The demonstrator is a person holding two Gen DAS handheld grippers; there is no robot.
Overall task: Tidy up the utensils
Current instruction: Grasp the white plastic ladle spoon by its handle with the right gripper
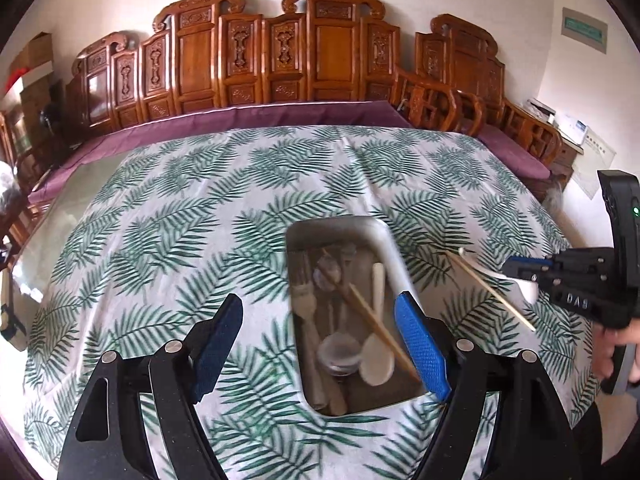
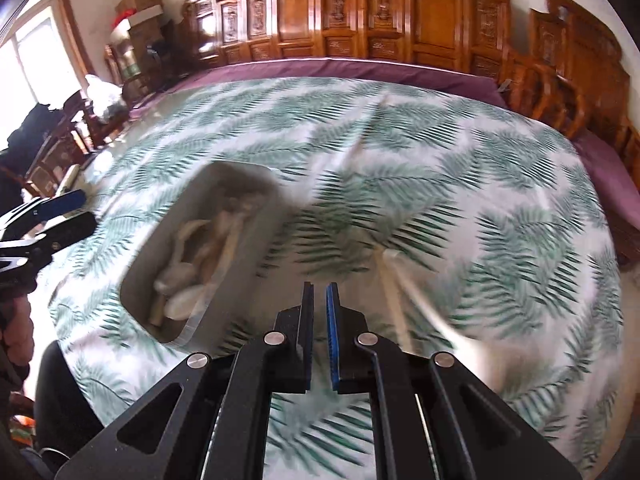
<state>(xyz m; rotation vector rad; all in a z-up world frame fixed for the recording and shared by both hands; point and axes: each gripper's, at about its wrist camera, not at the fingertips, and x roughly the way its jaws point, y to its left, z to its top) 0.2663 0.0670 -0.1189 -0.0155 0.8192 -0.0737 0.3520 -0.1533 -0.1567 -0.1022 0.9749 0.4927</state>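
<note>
Pale wooden chopstick (image 1: pixel 492 290) and white spoon (image 1: pixel 520 284) lie on the table (image 1: pixel 160 220) right of the metal tray (image 1: pixel 390 248), beside the nearly closed right tongs (image 2: pixel 320 292); whether they hold anything is unclear. The chopstick runs diagonally, far-left to near-right. Left tongs (image 1: pixel 320 316) gape empty over the tray. A hurried grab may knock the chopstick away.

Blur, occlusion and cropped edges

In the right wrist view motion blur smears the metal tray (image 2: pixel 224 248), so its pale utensils (image 2: pixel 188 276) cannot be told apart, and a pale streak (image 2: pixel 394 300) beside the right gripper (image 2: pixel 320 292) is unidentifiable. In the left wrist view the left gripper's right finger (image 1: pixel 420 344) hides the tray's near right rim, and the frame edge crops the right gripper's (image 1: pixel 520 270) body.
</note>
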